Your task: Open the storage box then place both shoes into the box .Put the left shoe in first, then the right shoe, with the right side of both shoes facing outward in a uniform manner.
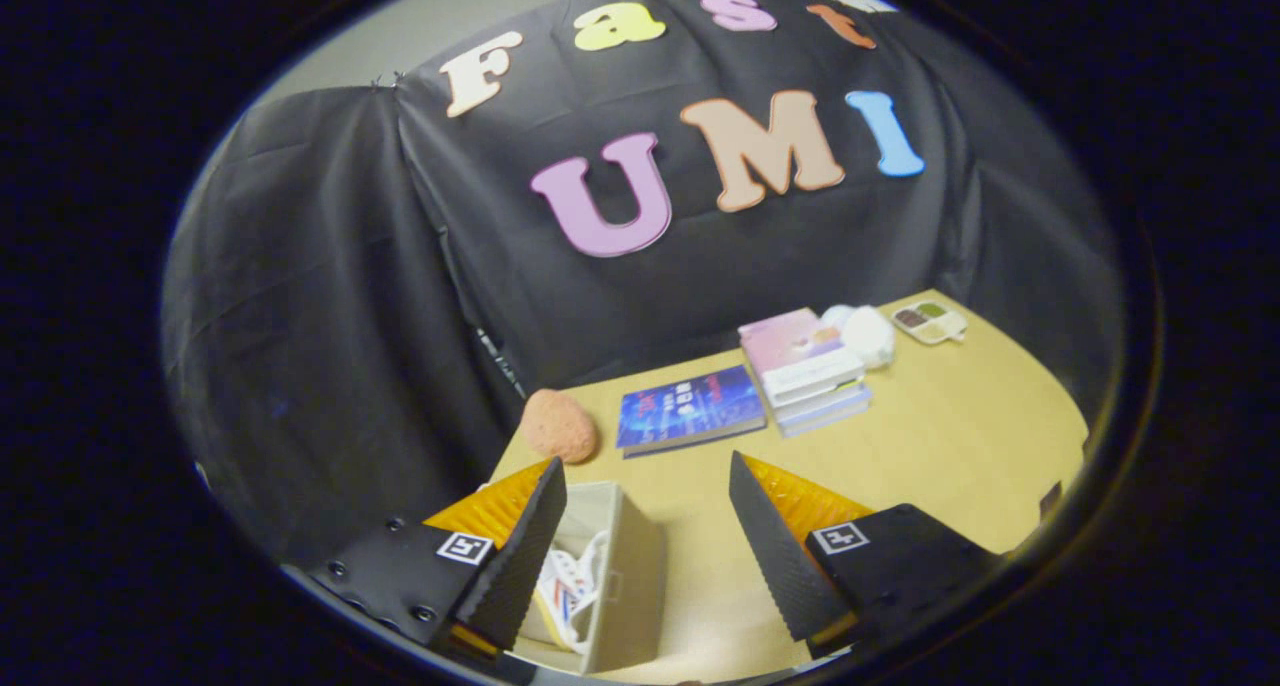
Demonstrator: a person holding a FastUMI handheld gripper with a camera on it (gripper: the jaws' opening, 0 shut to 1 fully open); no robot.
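Storage box (625, 576): beige, open-topped, standing on the tan surface (950, 446) low between your gripper's (645, 551) fingers, nearer the left one, whose tip overlaps its near-left corner. Lid state: judged open, since the interior shows.

Contents: one white shoe (570, 591) with red and blue markings and loose white laces lies inside, against the box's left wall. Which shoe of the pair it is, you cannot tell; whether a second one lies under it is hidden by the left finger.

Progress, as a judgement: box opening done; at least one shoe placed. If that is the left shoe, the right one is left to fetch and set in.

Orientation: the box's long axis runs away from you, roughly along the fingers, its far short wall toward the books. The shoe's long axis appears to follow the box; toe direction and which side faces outward are too obscured to settle.

Jaws: spread wide apart, gripping nothing, poised above the box and surface.

Other items beyond the fingers:
- orange sponge-like lump (558, 426), just past the left finger
- blue book (688, 410), flat
- stack of books (806, 370), pink cover uppermost
- white bundle (864, 334) behind the stack
- small tray (930, 322) at the far corner
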